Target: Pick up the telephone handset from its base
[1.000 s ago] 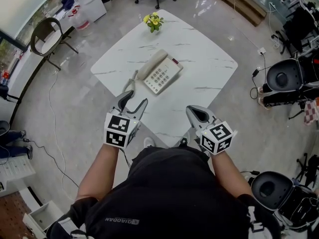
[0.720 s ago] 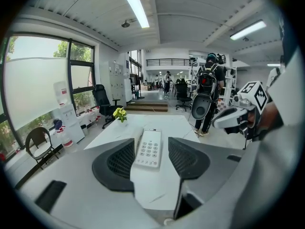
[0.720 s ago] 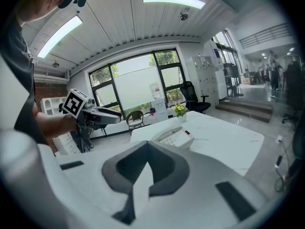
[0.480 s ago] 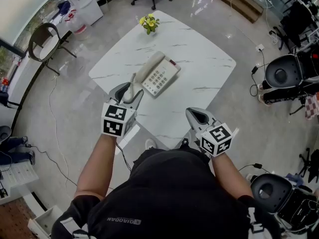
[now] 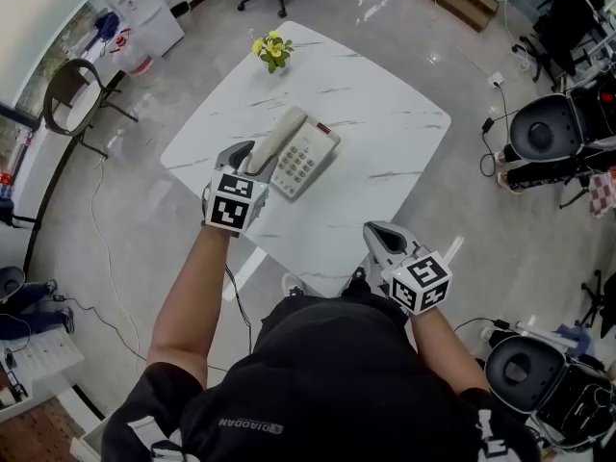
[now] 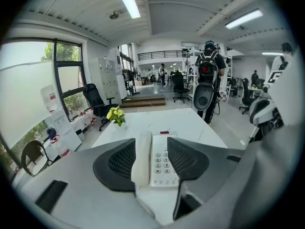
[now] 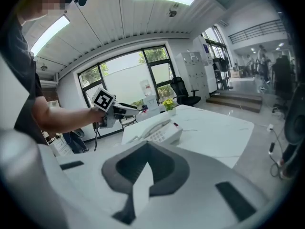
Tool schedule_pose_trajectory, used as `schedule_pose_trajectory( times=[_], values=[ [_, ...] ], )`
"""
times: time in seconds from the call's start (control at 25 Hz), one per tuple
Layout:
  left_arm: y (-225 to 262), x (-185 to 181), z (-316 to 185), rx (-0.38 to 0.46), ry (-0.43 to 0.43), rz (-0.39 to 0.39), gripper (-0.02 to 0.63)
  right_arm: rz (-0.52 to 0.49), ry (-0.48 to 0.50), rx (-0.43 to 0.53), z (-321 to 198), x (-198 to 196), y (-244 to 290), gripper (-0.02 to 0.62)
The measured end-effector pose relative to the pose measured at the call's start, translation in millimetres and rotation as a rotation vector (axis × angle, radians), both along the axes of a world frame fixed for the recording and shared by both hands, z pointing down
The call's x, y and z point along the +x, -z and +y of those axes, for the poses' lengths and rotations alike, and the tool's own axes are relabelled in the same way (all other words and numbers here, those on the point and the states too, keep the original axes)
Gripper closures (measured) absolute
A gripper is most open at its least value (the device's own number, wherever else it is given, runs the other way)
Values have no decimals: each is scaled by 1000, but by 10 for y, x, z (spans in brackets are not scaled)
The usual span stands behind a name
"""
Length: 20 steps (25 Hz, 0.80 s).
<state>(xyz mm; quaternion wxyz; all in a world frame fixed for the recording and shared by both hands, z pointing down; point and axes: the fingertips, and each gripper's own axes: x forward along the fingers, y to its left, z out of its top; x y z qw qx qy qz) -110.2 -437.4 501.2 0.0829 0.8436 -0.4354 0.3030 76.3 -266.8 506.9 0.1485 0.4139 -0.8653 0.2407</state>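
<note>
Presently the cream handset (image 5: pixel 280 135) is seen lying on the telephone base (image 5: pixel 308 157), near the middle of the white marble bench (image 5: pixel 385 123). The left tool (image 5: pixel 248 158) is held at the handset's near end; its jaws, lately drawn in a little, are spread either side of it without pinching. The right tool (image 5: pixel 381 235) is held by the bench's near edge, jaws pressed together on nothing.

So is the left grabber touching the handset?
Cannot tell. Left gripper view: the left gripper's jaws, having just closed slightly, straddle the handset; it overlaps the left pad, hiding any gap, and clears the right.
</note>
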Motion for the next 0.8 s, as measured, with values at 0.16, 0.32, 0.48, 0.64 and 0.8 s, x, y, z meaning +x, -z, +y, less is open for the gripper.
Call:
schedule_pose_trajectory(
  times=[0.16,0.32,0.48,0.64,0.8],
  values=[
    [-249,66,-259,-33,-22,-43,394,-7,-25,-25,-64,59,-72,594],
    [-529,112,-501,-66,-41,-86,394,-13,-42,-50,-137,93,-143,595],
    [-803,159,-652,-122,-65,-130,393,-19,-54,-78,-181,106,-222,594],
    [-1040,170,-780,-172,-75,-169,391,-23,-64,-105,-238,148,-307,594],
    [-1240,163,-855,-222,-74,-184,388,-21,-78,-133,-240,209,-392,594]
  ],
)
